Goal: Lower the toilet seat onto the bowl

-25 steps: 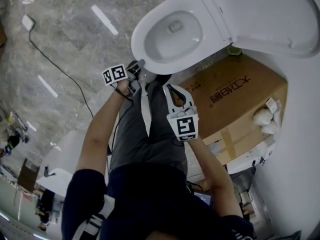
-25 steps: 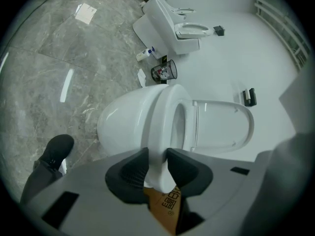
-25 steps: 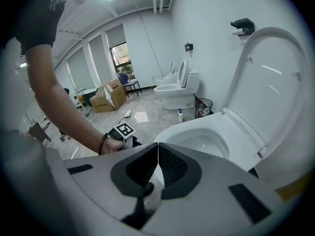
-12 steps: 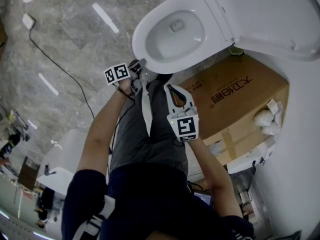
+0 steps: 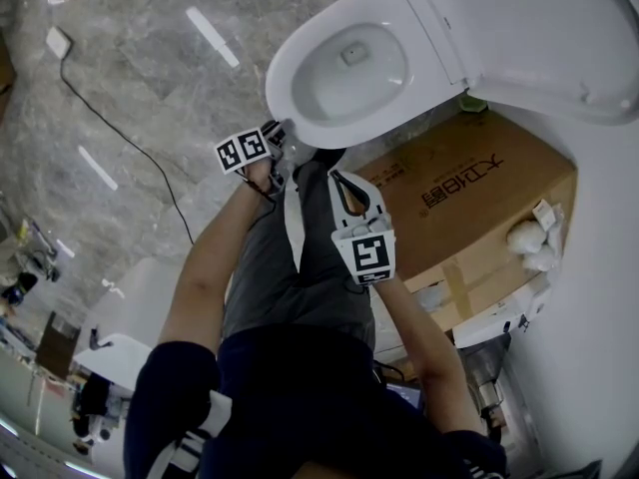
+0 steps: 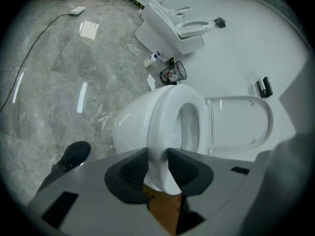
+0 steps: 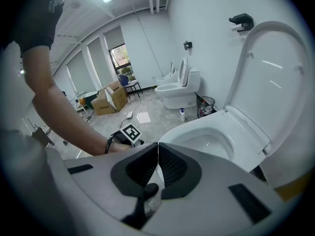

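**Pinching the seat's front edge, with the seat down on the bowl**

Your left claw (image 6: pixel 158 154) is closed on the front edge of the toilet seat (image 6: pixel 165 113), with both pads against it. The seat lies flat on the bowl (image 6: pixel 129 126), and the lid (image 6: pixel 241 127) stands raised at the bowl's back. Your right claw (image 7: pixel 157 149) is pressed together with nothing between its jaws. It hangs just in front of the bowl, near the left claw and clear of the seat. A cardboard box (image 5: pixel 449 183) sits beside the bowl on your right-claw side. Your shoe (image 6: pixel 74 156) rests on the marble floor (image 6: pixel 59 82) in front of the bowl.
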Motion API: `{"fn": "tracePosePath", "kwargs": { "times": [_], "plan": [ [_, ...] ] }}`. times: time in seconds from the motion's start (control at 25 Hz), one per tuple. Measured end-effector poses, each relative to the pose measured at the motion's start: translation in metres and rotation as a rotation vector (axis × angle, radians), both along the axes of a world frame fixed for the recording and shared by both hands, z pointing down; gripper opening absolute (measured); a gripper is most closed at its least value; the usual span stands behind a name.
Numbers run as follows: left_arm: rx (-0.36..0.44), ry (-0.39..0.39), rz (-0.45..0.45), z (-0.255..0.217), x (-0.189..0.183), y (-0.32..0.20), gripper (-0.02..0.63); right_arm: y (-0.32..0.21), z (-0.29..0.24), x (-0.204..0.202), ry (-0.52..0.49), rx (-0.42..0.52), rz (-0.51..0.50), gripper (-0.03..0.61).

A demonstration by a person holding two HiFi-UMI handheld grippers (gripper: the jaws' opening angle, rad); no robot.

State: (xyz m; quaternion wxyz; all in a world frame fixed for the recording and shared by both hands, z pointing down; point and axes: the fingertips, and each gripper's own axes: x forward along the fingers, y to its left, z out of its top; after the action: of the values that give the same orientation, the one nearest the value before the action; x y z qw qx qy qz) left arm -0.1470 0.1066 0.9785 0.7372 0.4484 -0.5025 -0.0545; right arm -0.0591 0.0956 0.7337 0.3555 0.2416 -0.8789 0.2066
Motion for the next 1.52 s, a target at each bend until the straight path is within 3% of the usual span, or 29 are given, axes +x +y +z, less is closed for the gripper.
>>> {"fn": "tracePosePath", "kwargs": {
  "times": [0.84, 1.2, 1.52],
  "plan": [
    [0.022, -0.059, 0.105, -0.021, -0.012, 0.003, 0.138, -0.001, -0.001, -0.005, -0.006, -0.010, -0.012, 0.023],
    [0.143, -0.203, 0.199, -0.080, -0.033, -0.004, 0.110, -0.008, -0.021, 0.002, -0.016, 0.014, 0.011, 0.023],
    [0.226, -0.338, 0.261, -0.121, -0.051, -0.013, 0.043, -0.011, -0.039, 0.003, -0.033, 0.026, 0.029, 0.023]
  ]
}}
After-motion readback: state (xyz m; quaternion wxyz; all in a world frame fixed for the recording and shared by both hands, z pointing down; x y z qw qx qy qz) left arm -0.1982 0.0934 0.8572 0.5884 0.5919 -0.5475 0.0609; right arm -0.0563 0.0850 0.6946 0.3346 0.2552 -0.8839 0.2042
